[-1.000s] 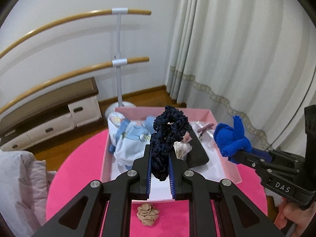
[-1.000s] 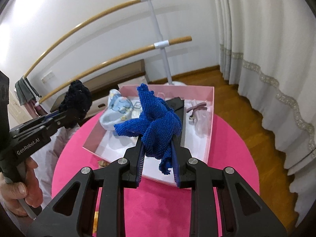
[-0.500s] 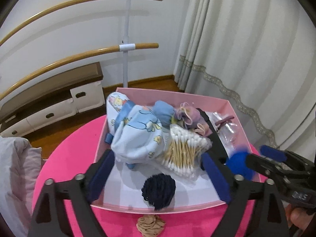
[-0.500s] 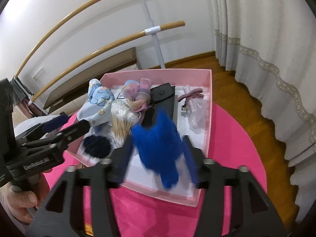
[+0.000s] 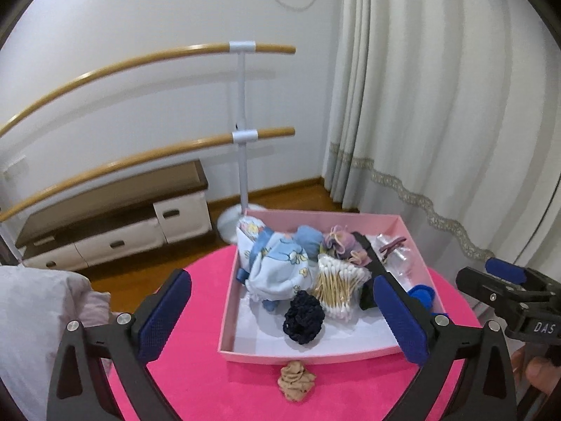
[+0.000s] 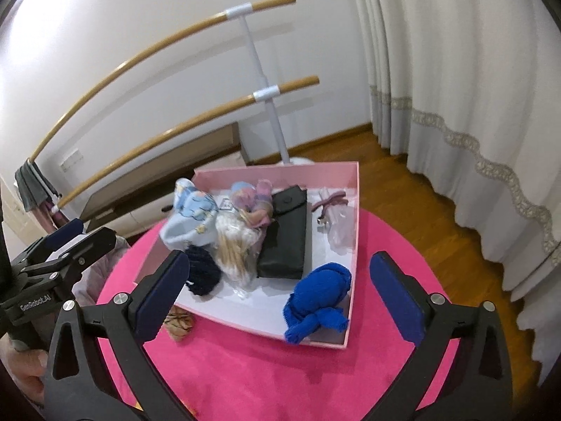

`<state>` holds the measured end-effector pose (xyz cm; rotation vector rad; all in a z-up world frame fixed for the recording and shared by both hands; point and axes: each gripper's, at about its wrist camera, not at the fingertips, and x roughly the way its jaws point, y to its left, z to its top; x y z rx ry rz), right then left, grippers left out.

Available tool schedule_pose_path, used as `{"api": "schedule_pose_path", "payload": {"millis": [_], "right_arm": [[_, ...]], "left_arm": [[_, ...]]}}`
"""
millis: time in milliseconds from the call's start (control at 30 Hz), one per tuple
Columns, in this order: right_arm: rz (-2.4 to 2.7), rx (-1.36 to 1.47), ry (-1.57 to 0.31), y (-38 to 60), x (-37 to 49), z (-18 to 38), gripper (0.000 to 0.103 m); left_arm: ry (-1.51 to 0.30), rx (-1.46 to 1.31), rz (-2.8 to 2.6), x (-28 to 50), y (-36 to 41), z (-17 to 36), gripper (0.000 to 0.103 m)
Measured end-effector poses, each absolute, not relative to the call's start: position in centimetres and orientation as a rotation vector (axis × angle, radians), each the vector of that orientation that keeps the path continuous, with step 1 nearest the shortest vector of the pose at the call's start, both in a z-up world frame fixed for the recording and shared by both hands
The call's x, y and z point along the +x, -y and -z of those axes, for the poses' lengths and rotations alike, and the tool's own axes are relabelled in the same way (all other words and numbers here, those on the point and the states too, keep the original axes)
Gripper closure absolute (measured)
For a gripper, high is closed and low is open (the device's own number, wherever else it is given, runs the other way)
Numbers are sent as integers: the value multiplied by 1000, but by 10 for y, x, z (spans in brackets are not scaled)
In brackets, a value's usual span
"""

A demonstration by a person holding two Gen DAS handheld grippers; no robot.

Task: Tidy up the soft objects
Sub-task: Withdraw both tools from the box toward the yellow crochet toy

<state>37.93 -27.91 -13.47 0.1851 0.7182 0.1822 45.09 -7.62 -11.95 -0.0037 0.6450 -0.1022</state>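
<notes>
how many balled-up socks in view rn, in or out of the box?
3. Navy sock in the pink box beside the cotton swabs; blue sock at its near right corner; tan sock outside on the table. More may hide under the clothes.

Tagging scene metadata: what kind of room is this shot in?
Likely a room in a home, perhaps a bedroom or practice room. Clues: a freestanding double ballet barre against the white wall, a low drawer cabinet on wood flooring, long pale curtains, and a pink box of small soft items on a round pink table.
</notes>
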Motion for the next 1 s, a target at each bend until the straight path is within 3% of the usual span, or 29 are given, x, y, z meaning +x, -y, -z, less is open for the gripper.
{"api": "schedule_pose_path", "payload": {"millis": [533,1000], "right_arm": [[-107,129,-487,263,277,75,0],[-53,97,-385,258,190,65,0]], "left_arm": [[-493,-3,74,328,62,78,0],[-476,14,58,253,63,94,0]]}}
